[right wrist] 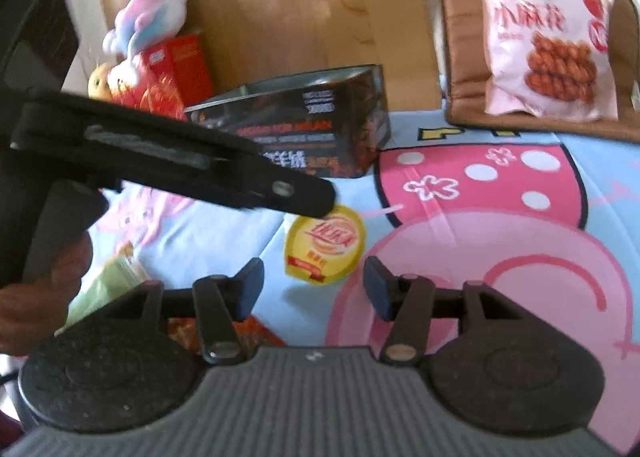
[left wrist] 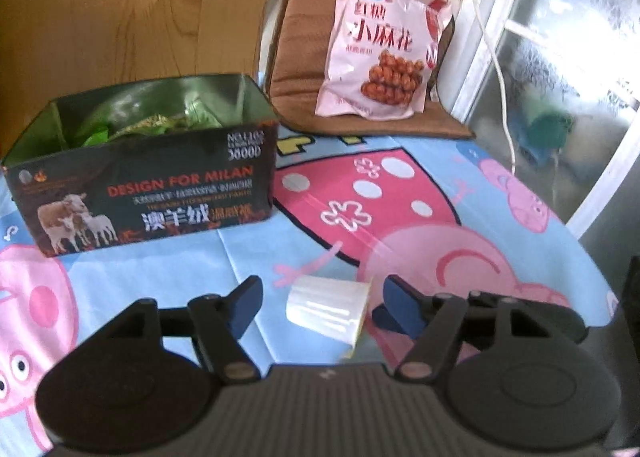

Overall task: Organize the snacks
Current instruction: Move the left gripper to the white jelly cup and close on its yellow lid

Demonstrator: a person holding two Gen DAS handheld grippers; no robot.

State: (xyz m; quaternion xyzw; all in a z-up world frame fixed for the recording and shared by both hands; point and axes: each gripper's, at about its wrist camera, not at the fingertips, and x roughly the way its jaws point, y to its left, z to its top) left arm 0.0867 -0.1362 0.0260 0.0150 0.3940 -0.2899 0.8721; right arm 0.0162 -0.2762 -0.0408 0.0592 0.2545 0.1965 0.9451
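Observation:
A small jelly cup [left wrist: 326,309] with a yellow lid [right wrist: 324,249] lies on its side on the cartoon tablecloth [left wrist: 400,217]. My left gripper [left wrist: 318,303] is open with its fingers on either side of the cup, not touching it. My right gripper [right wrist: 314,285] is open and empty just in front of the cup. A dark open box [left wrist: 140,177] holding green packets stands at the back left; it also shows in the right wrist view [right wrist: 312,125]. A pink snack bag [left wrist: 384,45] leans on a brown chair cushion [left wrist: 296,69].
The left gripper's body [right wrist: 160,161] crosses the right wrist view above the cup. A green packet [right wrist: 108,285] and an orange packet [right wrist: 224,331] lie near the right gripper. A red box and plush toy [right wrist: 152,57] stand behind. A white cable [left wrist: 496,69] hangs by the window.

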